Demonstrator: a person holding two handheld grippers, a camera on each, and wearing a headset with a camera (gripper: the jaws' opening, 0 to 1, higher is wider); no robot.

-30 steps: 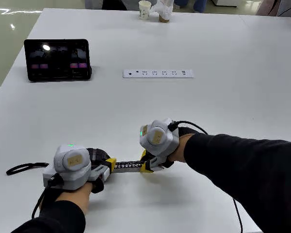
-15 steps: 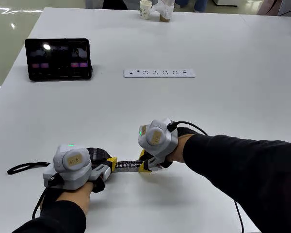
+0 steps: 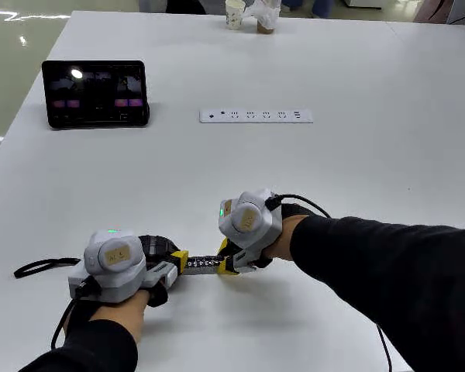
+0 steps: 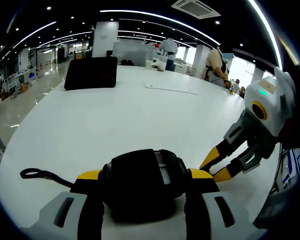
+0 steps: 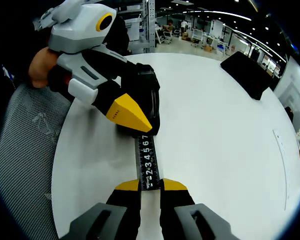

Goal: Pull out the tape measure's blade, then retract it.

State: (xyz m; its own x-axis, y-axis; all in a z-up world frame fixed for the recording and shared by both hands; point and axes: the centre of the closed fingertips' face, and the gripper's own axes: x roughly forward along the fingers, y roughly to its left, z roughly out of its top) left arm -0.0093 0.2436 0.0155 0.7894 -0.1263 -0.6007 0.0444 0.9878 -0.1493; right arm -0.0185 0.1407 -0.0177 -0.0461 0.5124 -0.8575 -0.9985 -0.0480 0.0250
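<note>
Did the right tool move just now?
Yes. Against the power strip, the right tool has slid slightly left, toward the tape measure.

Grey, yellow-tipped grippers; seemingly black sleeves

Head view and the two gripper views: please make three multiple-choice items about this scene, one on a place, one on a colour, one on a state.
1. Where on the white table does the flat black tablet stand?
A. far left part
B. between the two tongs
C. near right corner

2. What colour are the tips of the left tongs and the right tongs?
A. red
B. yellow
C. green

3. How is the dark numbered blade of the black round tape measure?
A. fully inside the case
B. drawn out a short way, right tongs shut on its end
C. torn off

Answers: 1 A, the head view shows it far left. 2 B, both gripper views show yellow tips. 3 B, the right gripper view shows numerals between case and tongs.
</note>
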